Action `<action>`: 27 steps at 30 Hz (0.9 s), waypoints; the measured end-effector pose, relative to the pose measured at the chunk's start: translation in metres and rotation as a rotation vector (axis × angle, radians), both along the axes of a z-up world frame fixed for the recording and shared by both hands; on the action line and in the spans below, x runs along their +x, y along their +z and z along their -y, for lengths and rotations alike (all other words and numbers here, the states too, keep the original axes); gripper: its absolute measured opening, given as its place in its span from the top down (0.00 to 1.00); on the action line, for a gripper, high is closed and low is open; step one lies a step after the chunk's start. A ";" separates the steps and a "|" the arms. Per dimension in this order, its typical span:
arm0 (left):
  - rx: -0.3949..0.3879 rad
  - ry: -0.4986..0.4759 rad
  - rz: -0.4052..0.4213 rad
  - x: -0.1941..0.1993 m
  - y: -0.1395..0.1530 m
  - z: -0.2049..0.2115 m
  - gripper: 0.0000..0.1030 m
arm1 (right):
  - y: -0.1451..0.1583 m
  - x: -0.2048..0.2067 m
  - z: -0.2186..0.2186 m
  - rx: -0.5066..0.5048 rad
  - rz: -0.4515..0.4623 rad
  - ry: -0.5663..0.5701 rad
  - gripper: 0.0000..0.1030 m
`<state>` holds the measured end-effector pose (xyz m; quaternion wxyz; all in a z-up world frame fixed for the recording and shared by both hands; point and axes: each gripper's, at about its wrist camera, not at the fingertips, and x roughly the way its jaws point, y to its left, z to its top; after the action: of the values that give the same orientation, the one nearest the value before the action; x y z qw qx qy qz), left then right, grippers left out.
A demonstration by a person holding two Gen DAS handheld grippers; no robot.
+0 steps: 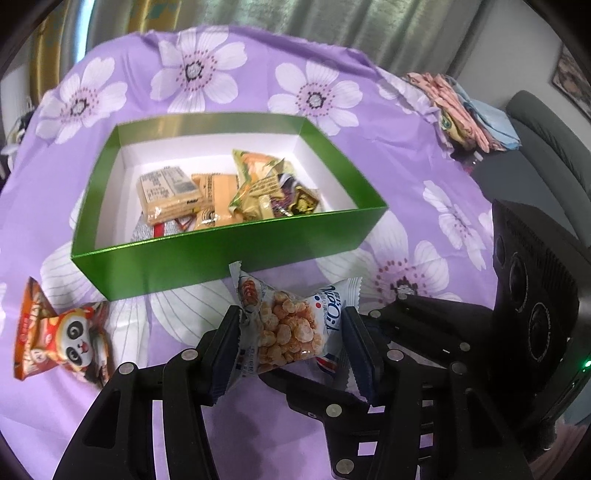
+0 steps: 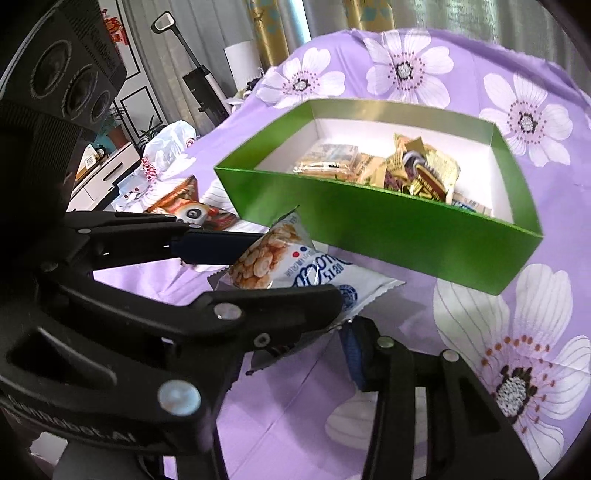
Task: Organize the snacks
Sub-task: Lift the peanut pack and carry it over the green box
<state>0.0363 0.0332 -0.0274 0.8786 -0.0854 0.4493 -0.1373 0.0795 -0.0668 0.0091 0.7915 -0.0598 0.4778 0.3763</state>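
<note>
Your left gripper (image 1: 291,343) and right gripper (image 2: 295,314) both clamp the puff bag (image 1: 286,328) — folded cloths (image 1: 465,110) only in left view; green box (image 1: 229,254) just beyond.

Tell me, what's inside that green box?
The green box holds several snack packets, yellow, gold and tan, piled together. Its near wall and the pile hide whatever lies beneath.

Home living room, as we read it: purple flowered tablecloth (image 1: 332,48) on the table; curtains (image 1: 295,14) along the top; grey sofa (image 1: 546,155) at right; upright vacuum cleaner (image 2: 201,81), potted plants (image 2: 118,129) and white cabinet (image 2: 99,173) at upper left.
</note>
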 end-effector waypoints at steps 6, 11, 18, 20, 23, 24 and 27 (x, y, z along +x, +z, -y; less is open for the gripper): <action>0.023 -0.006 0.054 -0.013 0.020 0.004 0.47 | 0.021 -0.010 0.005 0.013 0.059 0.006 0.55; 0.041 -0.007 0.100 -0.019 0.037 0.009 0.47 | 0.038 -0.014 0.009 0.018 0.120 0.008 0.55; 0.063 -0.007 0.166 -0.019 0.056 0.014 0.47 | 0.060 -0.009 0.015 0.038 0.180 0.002 0.55; 0.066 -0.010 0.174 -0.015 0.059 0.015 0.47 | 0.062 -0.007 0.015 0.041 0.190 -0.001 0.55; 0.071 -0.012 0.182 -0.010 0.062 0.016 0.47 | 0.064 -0.002 0.015 0.045 0.198 -0.005 0.55; 0.072 -0.013 0.185 -0.009 0.063 0.016 0.47 | 0.064 0.000 0.015 0.046 0.202 -0.007 0.55; 0.074 -0.015 0.193 -0.003 0.066 0.016 0.47 | 0.065 0.008 0.014 0.048 0.210 -0.010 0.55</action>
<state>0.0337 0.0175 0.0387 0.9193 -0.0363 0.3681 -0.1346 0.0871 -0.0807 0.0746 0.8404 -0.0777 0.3831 0.3754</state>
